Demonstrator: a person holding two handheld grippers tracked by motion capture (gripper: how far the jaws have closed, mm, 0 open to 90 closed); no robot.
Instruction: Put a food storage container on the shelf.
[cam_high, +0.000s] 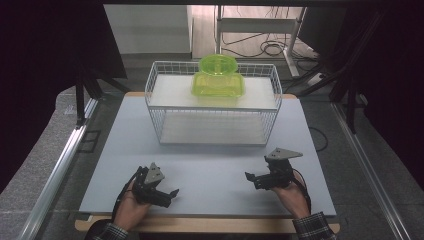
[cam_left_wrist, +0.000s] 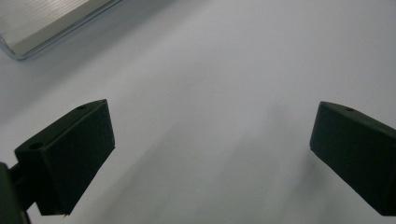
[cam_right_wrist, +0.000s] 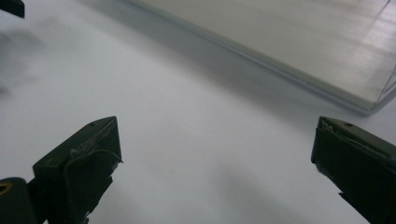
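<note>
Both tongs, the left tongs (cam_high: 170, 194) and the right tongs (cam_high: 250, 177), rest released and holding nothing on the near part of the grey worktop (cam_high: 210, 165), well apart from the green containers (cam_high: 218, 80) stacked inside the wire basket (cam_high: 165, 107) further back.

A wire rack (cam_high: 213, 102) stood on the table (cam_high: 210, 170) in the upper middle of the high view, toward the far edge. On its top shelf, near the back and just right of centre, sat a container (cam_high: 218, 85) with a round bowl (cam_high: 218, 64) stacked on it. The lower shelf lay beneath. In the lower left of the frame the left gripper (cam_high: 169, 194) rested over the table's near part; the right gripper (cam_high: 251, 178) sat in the lower right, well apart from it. Both lay in front of the rack.
</note>
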